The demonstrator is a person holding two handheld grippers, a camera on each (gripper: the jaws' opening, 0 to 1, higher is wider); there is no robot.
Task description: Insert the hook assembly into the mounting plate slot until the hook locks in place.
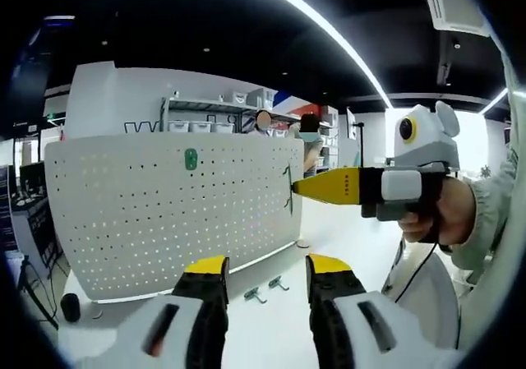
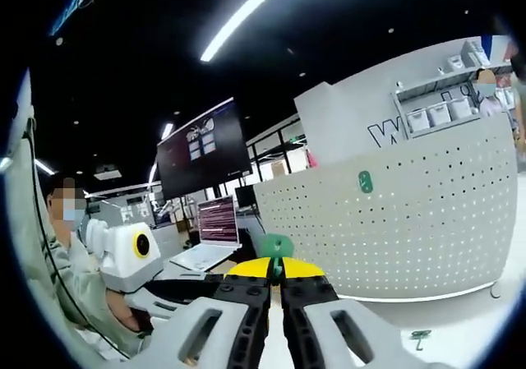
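Your right gripper point(image 1: 297, 187), mid-right of the left gripper view, pinches a thin dark metal hook point(image 1: 288, 191) at the white perforated mounting plate point(image 1: 164, 213) for insertion; your left gripper point(image 1: 267, 270) waits open, empty, bottom centre.

Large dark "W" lettering stands on the white wall point(image 2: 362, 118) behind the pegboard point(image 2: 427, 221), rest cut off. Monitor point(image 2: 203, 149) and laptop point(image 2: 217, 221) screen text too small to read.

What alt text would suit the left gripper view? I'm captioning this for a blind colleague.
The right gripper holds a dark hook against the right edge of an upright white pegboard. The left gripper waits open below, with two loose hooks on the white table ahead of it.
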